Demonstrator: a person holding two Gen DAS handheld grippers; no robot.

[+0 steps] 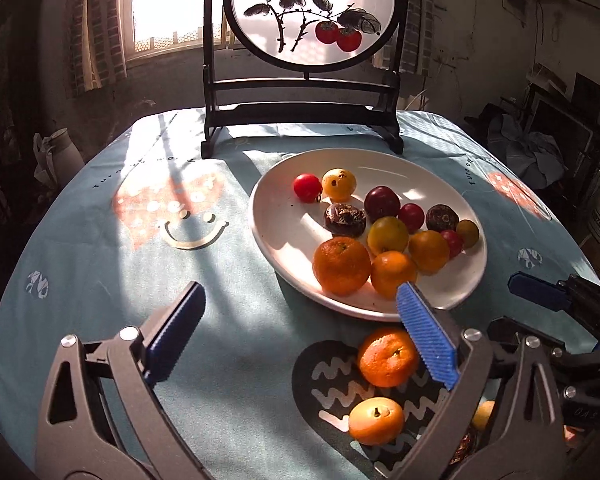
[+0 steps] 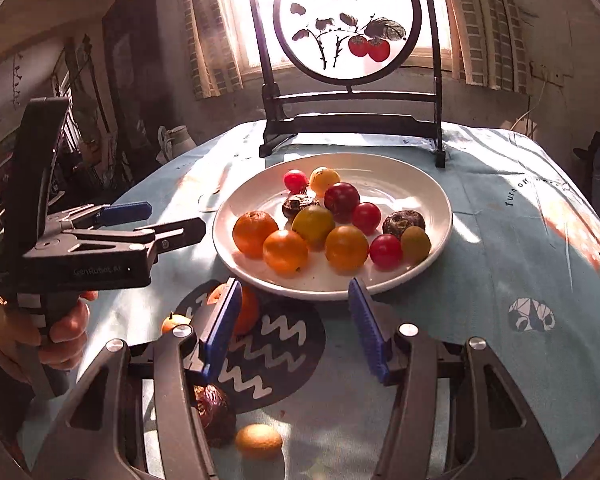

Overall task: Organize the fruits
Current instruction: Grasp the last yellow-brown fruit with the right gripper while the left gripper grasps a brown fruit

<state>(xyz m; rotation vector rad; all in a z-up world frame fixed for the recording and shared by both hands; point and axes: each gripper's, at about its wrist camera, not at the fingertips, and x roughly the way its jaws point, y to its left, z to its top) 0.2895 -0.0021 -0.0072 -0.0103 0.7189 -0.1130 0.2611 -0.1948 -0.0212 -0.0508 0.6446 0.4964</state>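
Observation:
A white plate (image 1: pixel 268 216) (image 2: pixel 380 184) holds several small fruits: tangerines, red and yellow tomatoes and dark brown ones. On the cloth in front of it lie a tangerine (image 1: pixel 388 356) (image 2: pixel 249 309) and a smaller yellow-orange fruit (image 1: pixel 376 420) (image 2: pixel 176 322). My left gripper (image 1: pixel 300 289) (image 2: pixel 177 216) is open wide over the cloth, and the tangerine lies just inside its right finger, not gripped. My right gripper (image 2: pixel 295 284) is open at the plate's near rim with nothing between its pads. A dark brown fruit (image 2: pixel 214 404) and an oval yellow fruit (image 2: pixel 259 440) lie under it.
A dark wooden stand with a round painted screen (image 1: pixel 316 12) (image 2: pixel 348 28) rises behind the plate at the table's far edge. A hand (image 2: pixel 64 328) holds the left gripper. A pale blue patterned cloth (image 1: pixel 140 240) covers the round table. A white jug (image 1: pixel 60 152) stands off the table at left.

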